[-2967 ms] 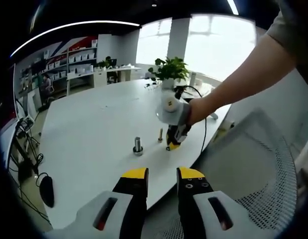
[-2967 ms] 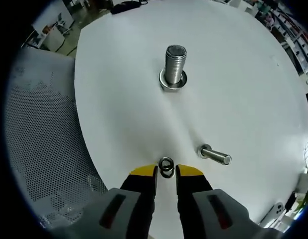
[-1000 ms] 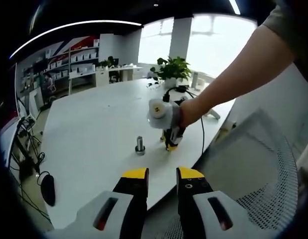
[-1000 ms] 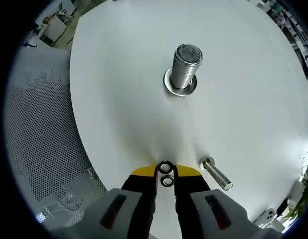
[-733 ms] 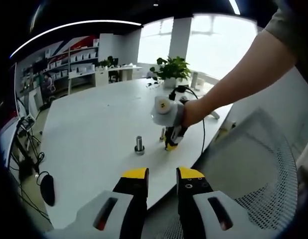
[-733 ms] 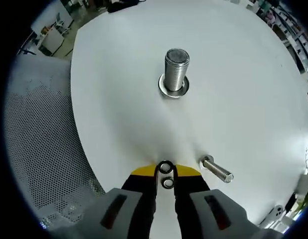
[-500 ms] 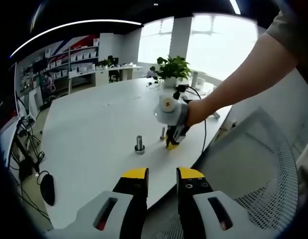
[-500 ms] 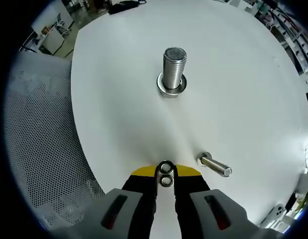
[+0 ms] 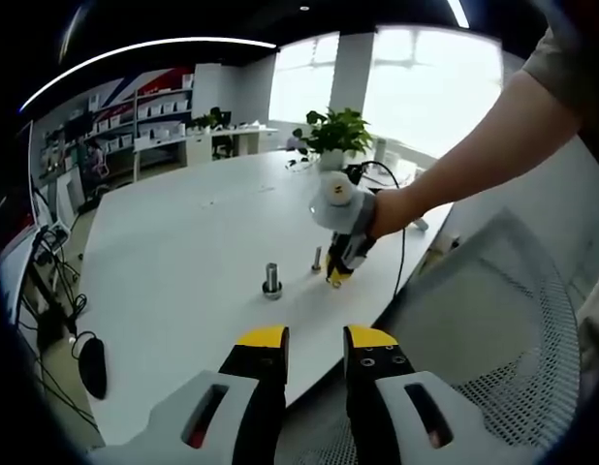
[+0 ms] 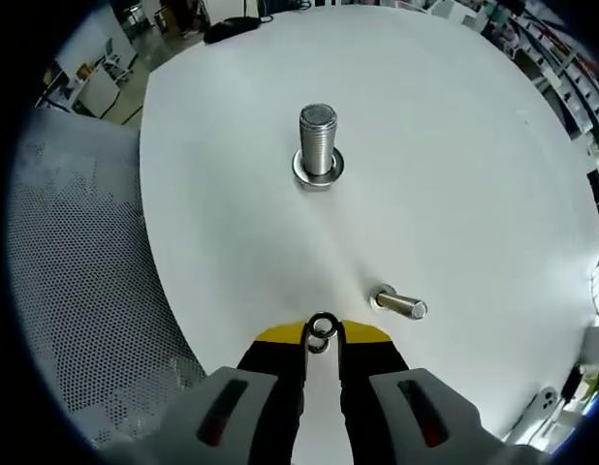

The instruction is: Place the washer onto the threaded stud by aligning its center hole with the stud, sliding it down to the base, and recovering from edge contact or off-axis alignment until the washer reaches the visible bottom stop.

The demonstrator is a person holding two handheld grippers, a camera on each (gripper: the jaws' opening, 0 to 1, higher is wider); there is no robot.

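So the table (image 10: pixel 455 174) was basically bare apart from the stud (image 10: pixel 317 145) standing upright, well clear of everything. Right gripper (image 10: pixel 322 341) had its fingers clamped on the washer (image 10: pixel 322 329), nowhere near the stud yet. Left gripper (image 9: pixel 314 341) hung back, fingers parted, grasping nothing. Whole placement still left, I'd say.

Left gripper (image 9: pixel 314 341), bottom centre of the left gripper view: two black jaws with yellow tips, grey-white housings with dark slots behind, small screws on the right jaw. Right gripper (image 10: pixel 322 337), bottom centre of the right gripper view: same build. Its body (image 9: pixel 340 208) mid-frame is a white rounded housing, black cable looping off. Person: bare forearm, grey short sleeve (image 9: pixel 571 53) upper right.
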